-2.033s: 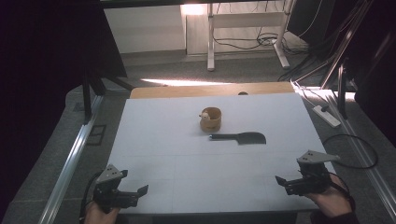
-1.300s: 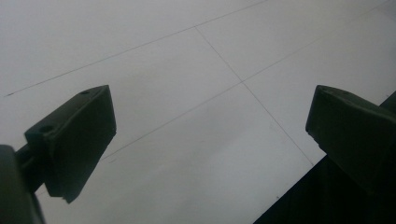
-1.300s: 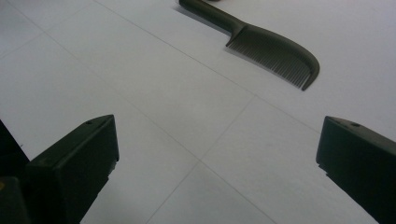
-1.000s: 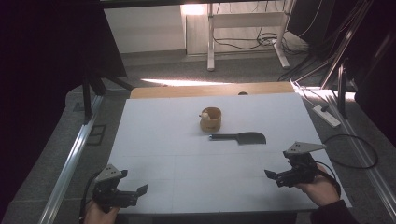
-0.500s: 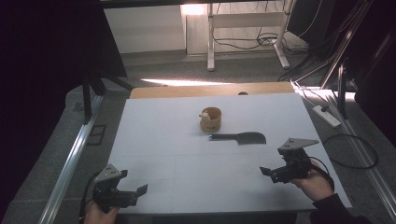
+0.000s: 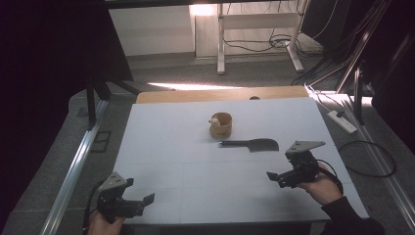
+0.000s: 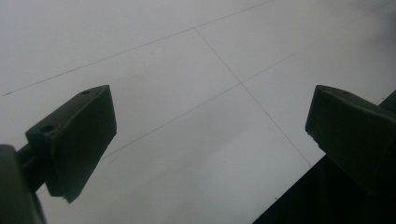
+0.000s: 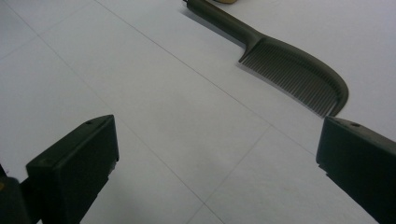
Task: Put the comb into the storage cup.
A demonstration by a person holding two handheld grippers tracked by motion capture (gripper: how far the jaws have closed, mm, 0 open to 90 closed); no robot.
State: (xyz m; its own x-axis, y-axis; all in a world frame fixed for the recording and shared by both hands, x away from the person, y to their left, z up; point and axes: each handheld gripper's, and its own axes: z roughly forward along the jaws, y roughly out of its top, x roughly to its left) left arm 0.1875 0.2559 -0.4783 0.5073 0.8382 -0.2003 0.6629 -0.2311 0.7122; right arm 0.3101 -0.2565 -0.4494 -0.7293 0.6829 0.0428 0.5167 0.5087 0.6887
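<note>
A black comb (image 6: 249, 145) lies flat on the white table (image 6: 176, 147), handle to the left, just in front of a small round wooden cup (image 6: 222, 126). A small pale object (image 6: 214, 120) sits at the cup's left rim. My right gripper (image 6: 275, 179) hovers low, near and to the right of the comb, open with nothing between its jaws. In the right gripper view the comb (image 8: 289, 70) lies ahead and to the right of the open gripper (image 8: 217, 163). My left gripper (image 6: 142, 204) rests open at the table's near left corner; the left gripper view has bare table between the jaws of the gripper (image 7: 212, 135).
A wooden strip (image 6: 220, 94) borders the table's far edge. A power strip (image 6: 340, 121) and cables (image 6: 367, 159) lie on the floor to the right. Metal rails (image 6: 73, 166) run along the left side. Wide bare table lies between the grippers.
My right gripper has moved left and away from the near right corner, closer to the comb. The left gripper, comb and cup have stayed put.
</note>
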